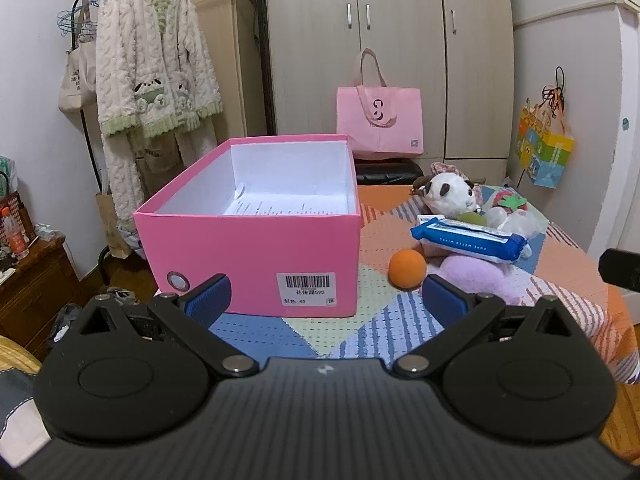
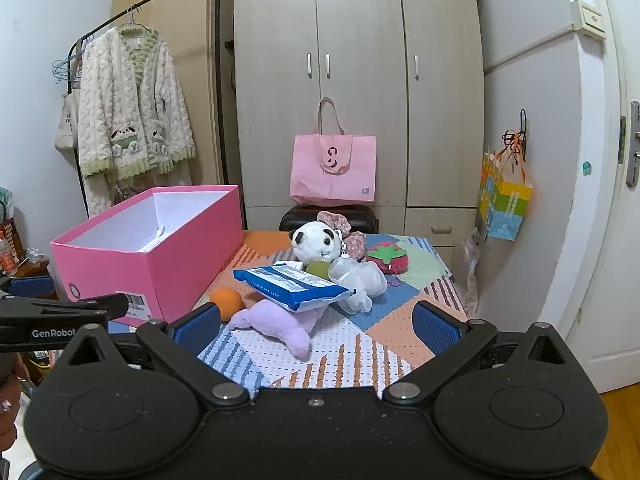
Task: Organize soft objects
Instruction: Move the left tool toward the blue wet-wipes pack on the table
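An open pink shoebox [image 1: 256, 240] [image 2: 160, 264] stands on the left of a patterned table cover, with only white lining and paper showing inside. Right of it lies a pile: a panda plush [image 1: 448, 194] [image 2: 314, 242], a blue wet-wipes pack [image 1: 468, 240] [image 2: 292, 286], an orange ball [image 1: 407, 269] [image 2: 226, 301], a lilac plush [image 1: 480, 276] [image 2: 280, 324], a red strawberry plush [image 2: 387, 258] and a white mesh puff [image 2: 362, 286]. My left gripper [image 1: 326, 300] is open in front of the box. My right gripper [image 2: 316, 326] is open, just short of the lilac plush.
A pink tote bag [image 2: 334, 168] sits on a black case in front of the wardrobe behind the table. A clothes rack with a fluffy robe [image 1: 156, 64] stands at the left. A colourful gift bag [image 2: 505, 204] hangs on the right wall. The table's right edge drops off near the door.
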`<state>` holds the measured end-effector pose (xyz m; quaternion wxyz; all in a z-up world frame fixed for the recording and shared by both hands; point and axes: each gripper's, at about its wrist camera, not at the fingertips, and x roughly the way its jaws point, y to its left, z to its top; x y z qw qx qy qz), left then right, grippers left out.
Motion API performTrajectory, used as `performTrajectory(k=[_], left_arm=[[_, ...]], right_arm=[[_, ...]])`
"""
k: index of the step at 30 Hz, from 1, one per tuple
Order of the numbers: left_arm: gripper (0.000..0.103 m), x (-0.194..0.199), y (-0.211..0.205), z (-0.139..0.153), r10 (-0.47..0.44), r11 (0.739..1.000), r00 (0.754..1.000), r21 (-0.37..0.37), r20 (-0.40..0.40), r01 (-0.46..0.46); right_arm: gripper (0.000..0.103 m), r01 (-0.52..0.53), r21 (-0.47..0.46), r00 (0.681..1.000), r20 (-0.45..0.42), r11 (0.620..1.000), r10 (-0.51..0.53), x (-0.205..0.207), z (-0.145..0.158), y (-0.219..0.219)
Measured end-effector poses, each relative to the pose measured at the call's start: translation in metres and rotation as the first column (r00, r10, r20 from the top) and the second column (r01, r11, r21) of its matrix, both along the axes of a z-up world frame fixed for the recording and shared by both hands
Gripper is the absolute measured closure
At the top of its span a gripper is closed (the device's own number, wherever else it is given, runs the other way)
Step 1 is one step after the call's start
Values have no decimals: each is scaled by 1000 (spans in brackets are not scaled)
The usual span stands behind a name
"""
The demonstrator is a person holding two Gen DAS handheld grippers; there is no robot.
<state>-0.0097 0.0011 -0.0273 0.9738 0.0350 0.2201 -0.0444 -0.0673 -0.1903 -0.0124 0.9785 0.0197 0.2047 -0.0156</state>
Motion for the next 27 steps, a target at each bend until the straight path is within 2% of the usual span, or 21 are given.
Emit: performTrajectory(k=[21,27], left_arm=[[0,2,-1,-4,-4,1000,1000,-10,-18,3],[0,7,-7,0,-27,1000,1000,-4,-12,27]], right_arm=[[0,-19,-3,1000,-1,1000,19,2,-3,-1],[0,-60,-7,997,49,998,60,3,-4,-6]])
